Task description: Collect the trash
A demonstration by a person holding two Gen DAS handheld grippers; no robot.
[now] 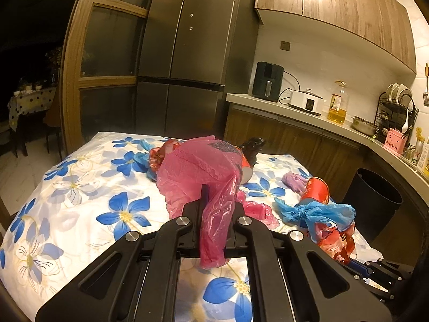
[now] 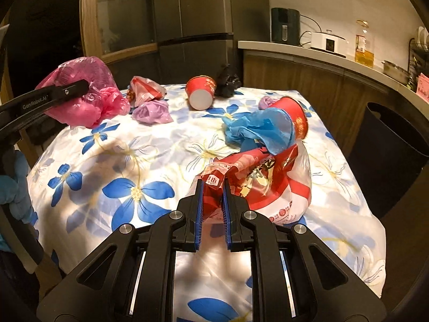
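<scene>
Surface: flowered cloth [image 2: 128, 193] on my table.
Room: kitchen, fridge [image 1: 185, 53], black bin [image 2: 391, 150].
Writing: "GenRobot.AI" on my left gripper [image 2: 80, 88].
Left gripper: clenched on pink bag [image 1: 198, 171].
Right gripper [image 2: 211, 185]: grasping red wrapper [image 2: 268, 185].

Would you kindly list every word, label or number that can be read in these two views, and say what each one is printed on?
"GenRobot.AI", white letters on the left claw's black arm.
Red snack bag in the right claw: large Chinese characters and a small square label, too creased to read.
Fridge sticker, oil bottle label, pink box: too small or blurred.
Red cups: print unreadable.
</scene>
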